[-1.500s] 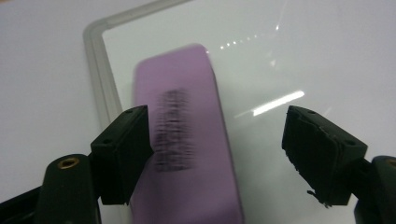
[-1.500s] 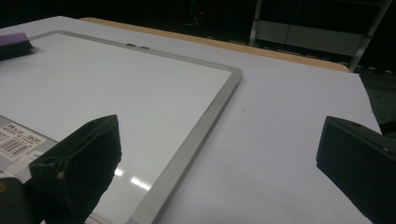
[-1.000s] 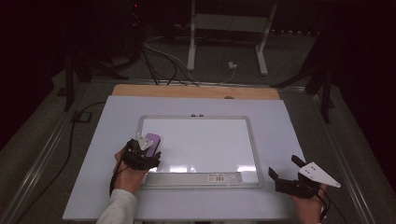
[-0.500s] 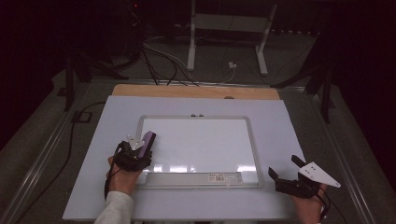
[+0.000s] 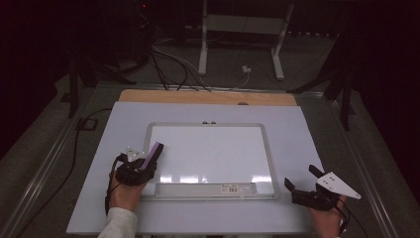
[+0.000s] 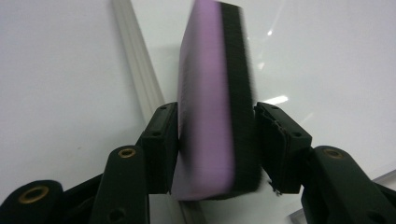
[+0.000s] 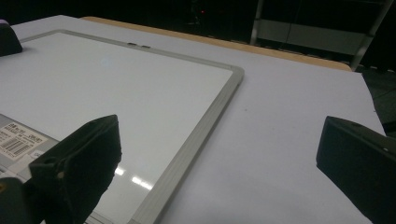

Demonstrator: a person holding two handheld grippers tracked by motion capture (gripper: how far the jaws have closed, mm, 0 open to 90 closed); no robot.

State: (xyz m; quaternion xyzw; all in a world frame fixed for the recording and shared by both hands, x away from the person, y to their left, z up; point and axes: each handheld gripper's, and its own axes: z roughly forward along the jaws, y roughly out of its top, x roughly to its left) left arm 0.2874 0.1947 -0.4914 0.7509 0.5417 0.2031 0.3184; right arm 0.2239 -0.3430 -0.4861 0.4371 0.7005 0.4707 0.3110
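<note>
A whiteboard [image 5: 213, 153] with a grey frame lies flat in the middle of the pale table. My left gripper [image 5: 147, 161] is at the board's near left corner, shut on a purple eraser [image 5: 152, 154] with a black felt side. In the left gripper view the purple eraser [image 6: 212, 98] stands on edge between the two jaws, over the board's left frame rail [image 6: 140, 74]. My right gripper [image 5: 300, 184] rests open on the table off the board's near right corner, nothing between its jaws. The whiteboard [image 7: 107, 98] lies to the left in the right gripper view.
A barcode label [image 5: 232, 188] sits on the board's near tray. A wooden strip [image 5: 208, 97] runs along the table's far edge. Cables [image 5: 168, 59] and a metal stand [image 5: 242, 29] lie on the dark floor beyond. Bare table surface [image 7: 280, 135] lies right of the board.
My left gripper has slid left with the eraser, from over the board's surface to its left frame edge, and the eraser has turned on edge. The right gripper has not moved.
</note>
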